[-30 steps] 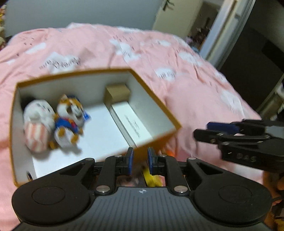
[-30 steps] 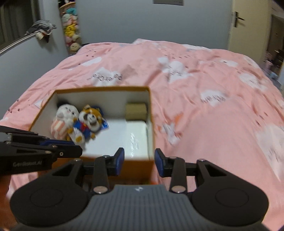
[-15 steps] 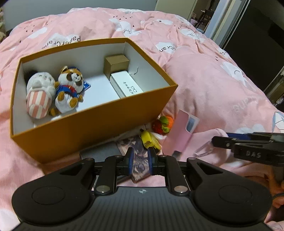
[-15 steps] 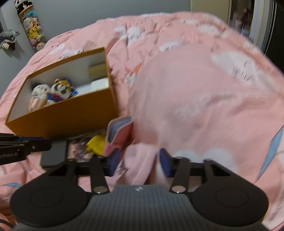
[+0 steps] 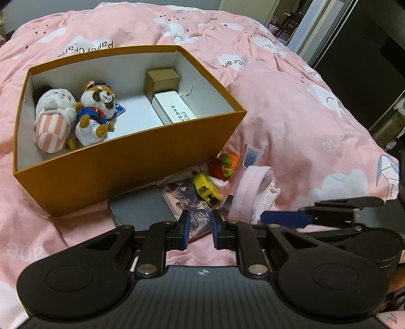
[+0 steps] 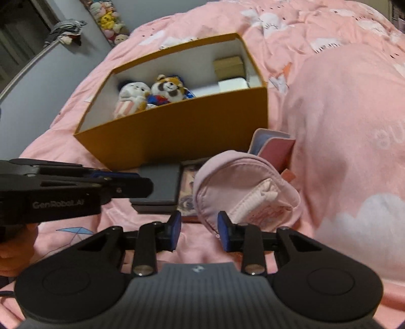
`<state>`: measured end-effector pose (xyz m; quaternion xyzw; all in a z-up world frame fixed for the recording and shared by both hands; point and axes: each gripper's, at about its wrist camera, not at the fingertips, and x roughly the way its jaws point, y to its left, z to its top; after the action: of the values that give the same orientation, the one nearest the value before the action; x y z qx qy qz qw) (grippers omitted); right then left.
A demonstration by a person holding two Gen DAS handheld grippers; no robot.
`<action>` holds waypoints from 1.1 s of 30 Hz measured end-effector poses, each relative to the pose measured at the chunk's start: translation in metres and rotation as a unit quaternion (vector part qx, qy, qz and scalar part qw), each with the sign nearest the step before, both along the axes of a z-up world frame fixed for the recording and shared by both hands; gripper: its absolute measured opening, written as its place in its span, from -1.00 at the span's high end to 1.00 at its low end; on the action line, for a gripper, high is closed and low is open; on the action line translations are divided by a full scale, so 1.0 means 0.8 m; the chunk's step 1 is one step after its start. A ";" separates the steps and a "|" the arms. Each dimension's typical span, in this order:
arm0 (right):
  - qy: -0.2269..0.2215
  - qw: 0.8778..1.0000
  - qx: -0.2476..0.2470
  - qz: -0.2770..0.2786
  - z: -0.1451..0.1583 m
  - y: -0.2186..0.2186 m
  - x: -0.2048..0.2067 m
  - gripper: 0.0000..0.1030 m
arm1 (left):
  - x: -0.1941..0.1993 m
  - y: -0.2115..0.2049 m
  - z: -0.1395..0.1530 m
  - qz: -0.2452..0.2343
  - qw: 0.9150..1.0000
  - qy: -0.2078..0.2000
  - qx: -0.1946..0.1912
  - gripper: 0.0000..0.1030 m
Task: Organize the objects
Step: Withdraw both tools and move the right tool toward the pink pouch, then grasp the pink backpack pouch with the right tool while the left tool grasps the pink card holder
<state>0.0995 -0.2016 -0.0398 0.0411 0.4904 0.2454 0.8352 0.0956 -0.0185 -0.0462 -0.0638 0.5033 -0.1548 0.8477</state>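
An orange box [image 5: 126, 167] sits on the pink bed, holding two plush toys [image 5: 93, 114], a white case [image 5: 174, 107] and a small brown box [image 5: 162, 81]. In front of it lie a dark grey pad [image 5: 141, 212], a picture card [image 5: 187, 200], a yellow tape measure [image 5: 205, 189], a knitted strawberry [image 5: 224, 164] and a pink pouch [image 6: 243, 192]. My left gripper [image 5: 200, 230] hovers over the card, shut and holding nothing. My right gripper [image 6: 200, 227] is closing; the pouch's near edge lies between its fingers, and the pads are not pressing on it.
A pink booklet [image 6: 276, 149] leans behind the pouch, against a hump in the pink duvet [image 6: 341, 114]. A shelf of plush toys [image 6: 108, 20] stands by the grey wall at the far left. A dark doorway [image 5: 354, 50] opens at the right.
Both views have tipped down from the box to the items in front of it. The right gripper has dropped to the pink pouch and its jaws have narrowed. The left jaws stay shut.
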 end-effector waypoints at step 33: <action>-0.044 0.990 -0.094 0.098 -0.020 -0.027 0.036 0.62 | 0.023 -0.012 -0.022 -0.011 0.999 0.030 -0.018 0.56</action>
<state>0.1279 -0.2235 -0.0559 -0.0970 0.4760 0.2803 0.8279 0.1139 -0.0278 -0.0641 -0.0782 0.5262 -0.1713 0.8292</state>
